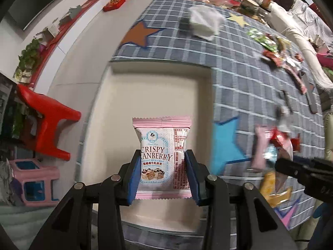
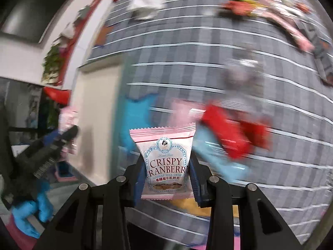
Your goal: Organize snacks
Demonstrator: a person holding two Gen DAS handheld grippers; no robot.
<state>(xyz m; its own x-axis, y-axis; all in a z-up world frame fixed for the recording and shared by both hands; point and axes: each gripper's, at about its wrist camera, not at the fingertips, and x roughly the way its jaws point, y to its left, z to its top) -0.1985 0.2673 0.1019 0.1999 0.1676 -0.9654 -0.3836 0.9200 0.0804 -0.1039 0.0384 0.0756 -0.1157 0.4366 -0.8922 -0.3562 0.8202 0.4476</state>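
1. Left gripper (image 1: 161, 174): the blue pads are clamped on the lower half of a pink snack packet (image 1: 161, 160), one pad on each side edge. The packet stands upright in the grip, its printed face toward the camera, directly over a cream tray (image 1: 199, 108).

2. Right gripper (image 2: 166, 178): clamped in the same way on a second pink packet (image 2: 164, 162) of the same kind. This packet hangs over the checked cloth (image 2: 229, 66) and the loose snacks, beside the tray and not above it.

3. Handling, judged from appearance: each packet is a light, puffed foil pillow with crimped ends. The film is likely slick, and the crisp inside is probably brittle. Grip across the side edges near the middle, as at present, with moderate pressure only; a hard squeeze may crush the contents, and a loose one may let the film slide.

4. Tray: the floor is bare where visible and offers a wide landing area. Its raised rim adjoins the cloth, so the packet must clear the rim before lowering.

5. Surface: the cloth carries a pile of mixed wrappers (image 1: 272, 145) close to the tray's right side, more wrappers (image 1: 270, 48) farther off, and a crumpled white item (image 1: 205, 21) beyond the tray. The stretch between the piles is open.

6. Clearance: the tray lies at the surface's left edge, with the floor and a red stool (image 1: 49, 125) below. The two grippers work close together; the left one appears at the left edge of the right wrist view. Sequence the placements to avoid contact.
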